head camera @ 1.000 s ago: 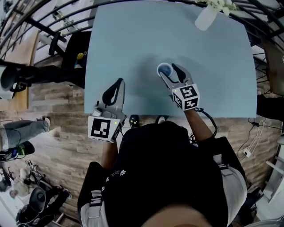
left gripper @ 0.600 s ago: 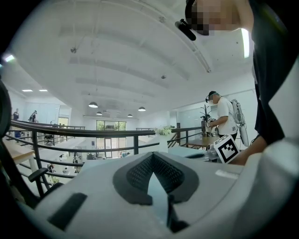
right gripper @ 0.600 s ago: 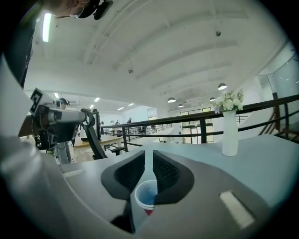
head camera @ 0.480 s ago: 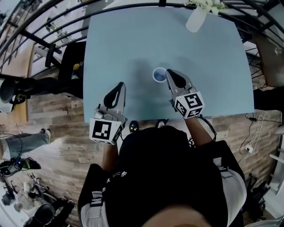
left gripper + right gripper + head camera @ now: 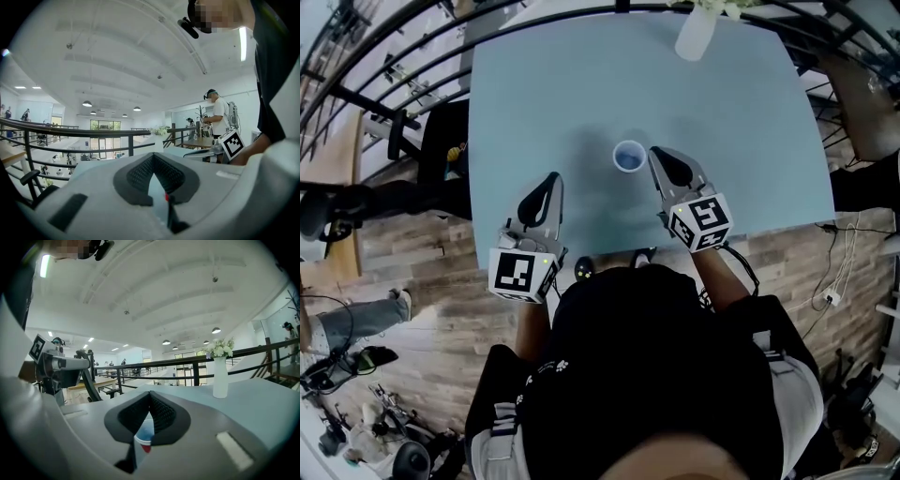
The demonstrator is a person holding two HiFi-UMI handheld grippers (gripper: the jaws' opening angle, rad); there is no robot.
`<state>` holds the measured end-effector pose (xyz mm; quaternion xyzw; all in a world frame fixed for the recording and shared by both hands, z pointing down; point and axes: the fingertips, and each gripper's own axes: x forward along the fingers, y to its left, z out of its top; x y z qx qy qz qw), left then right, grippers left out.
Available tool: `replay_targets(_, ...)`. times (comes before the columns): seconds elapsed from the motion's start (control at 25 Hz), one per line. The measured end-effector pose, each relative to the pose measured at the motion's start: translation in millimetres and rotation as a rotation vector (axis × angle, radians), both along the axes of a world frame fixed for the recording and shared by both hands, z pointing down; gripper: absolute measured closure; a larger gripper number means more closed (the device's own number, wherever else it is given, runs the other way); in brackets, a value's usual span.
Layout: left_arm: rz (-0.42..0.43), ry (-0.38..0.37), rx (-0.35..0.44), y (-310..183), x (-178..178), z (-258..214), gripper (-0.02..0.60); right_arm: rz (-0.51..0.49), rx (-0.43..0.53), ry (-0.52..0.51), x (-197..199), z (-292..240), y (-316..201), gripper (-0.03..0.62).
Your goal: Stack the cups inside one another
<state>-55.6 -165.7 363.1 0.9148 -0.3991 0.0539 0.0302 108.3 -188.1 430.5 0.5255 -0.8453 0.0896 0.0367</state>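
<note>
**A:** What do we have at the right tool (image 5: 660, 159)?

**B:** Its jaws have just been closing and now meet at the tips, with nothing between them. In the right gripper view (image 5: 150, 398) we see the cup (image 5: 144, 436) only through the gap under the tips. It lies beyond them and isn't pinched.

**A:** And the left tool (image 5: 551, 180)?

**B:** That one is closed and empty as well (image 5: 153, 157). It hangs over the near edge of the counter (image 5: 741, 141), at lower left of centre in the head view, well apart from the cup.

**A:** So where does the cup sit?

**B:** It stands upright near the middle of the frame (image 5: 629, 156), just left of the right tool's tip and apart from it. We see a blue inside and some red lower down. We can't tell whether it's one cup or several already nested, and we see no other cup on the counter.

**A:** What worries us from here?

**B:** Mostly how close it is. The cup looks light, and a sideways drift of the closed right tool toward frame left could nudge it over or send it sliding. The jaws also have to part before we can take hold of it. If they part right beside the rim, one jaw could clip the wall and tip it.

**A:** And the vase (image 5: 696, 36)?

**B:** It's at the top edge of the frame, far from both tools, so we judge it no risk.
</note>
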Motion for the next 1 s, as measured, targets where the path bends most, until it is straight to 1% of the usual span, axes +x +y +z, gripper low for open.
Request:
replay_targets(0.2,0.007,-0.004,-0.004,1.0,4.5,0.5,0.594,0.002,0.015,0.004,3.3,-5.7,2.6,0.589)
replay_targets(0.4,0.004,-0.002,0.002,3.1,1.8,0.0,0.594,0.004,0.039,0.025,1.4,-9.9,5.9,0.589)
replay_targets(0.76,-0.012,-0.009,-0.006,6.5,0.9,0.8,0.594,-0.001,0.03,0.022,3.4,-8.2,7.0,0.589)
replay_targets(1.0,-0.02,-0.005,-0.003,10.8,-6.0,1.0,0.594,-0.006,0.031,0.016,-2.8,-8.7,9.9,0.589)
